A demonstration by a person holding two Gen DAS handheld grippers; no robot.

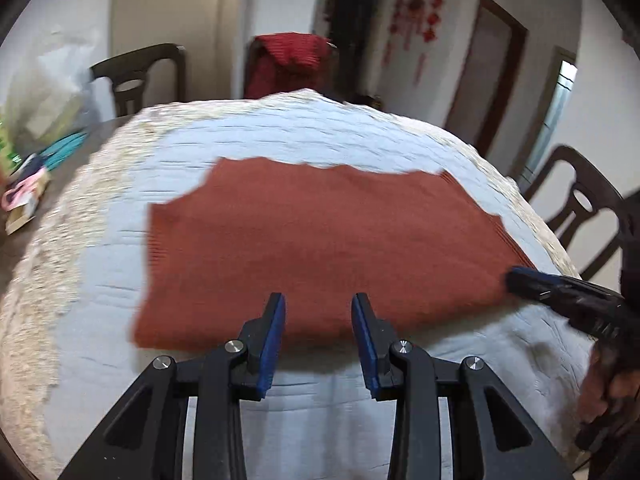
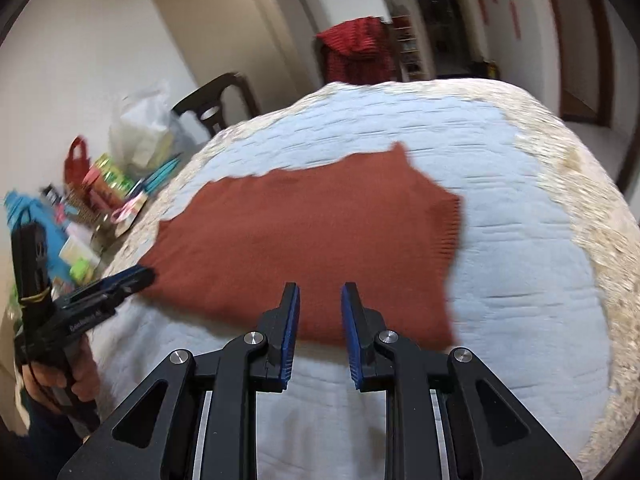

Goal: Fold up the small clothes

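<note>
1. Two grippers hang over a rust-red knitted garment [image 1: 320,240] that lies folded flat on a pale blue quilted cloth [image 1: 320,136]; the cloth, trimmed with a cream fringe, covers a round table.
2. From the left wrist camera, the left gripper [image 1: 318,306] stands at 6 o'clock of the garment with its blue-padded jaws parted. The near edge of the garment shows through the gap, and nothing is pinched between the pads.
3. In that same view the right gripper [image 1: 516,276] comes in from 4 o'clock, its tip at the garment's near right corner. Blur hides whether it touches the knit.
4. From the right wrist camera, the right gripper [image 2: 320,298] has its jaws apart with a narrower gap, poised over the garment's [image 2: 312,240] near edge and gripping nothing.
5. There the left gripper [image 2: 140,274] sits at 9 o'clock, its tip at the garment's near left corner, with a hand [image 2: 60,376] wrapped round its handle.
6. Ribbed hems show along the garment's right side in both views.
7. Dark wooden chairs [image 1: 140,76] stand round the table, and one at 12 o'clock carries a dark red cloth [image 1: 292,64] over its back.
8. Bags and small packets [image 2: 104,184], blurred, clutter the table at 10 o'clock.
</note>
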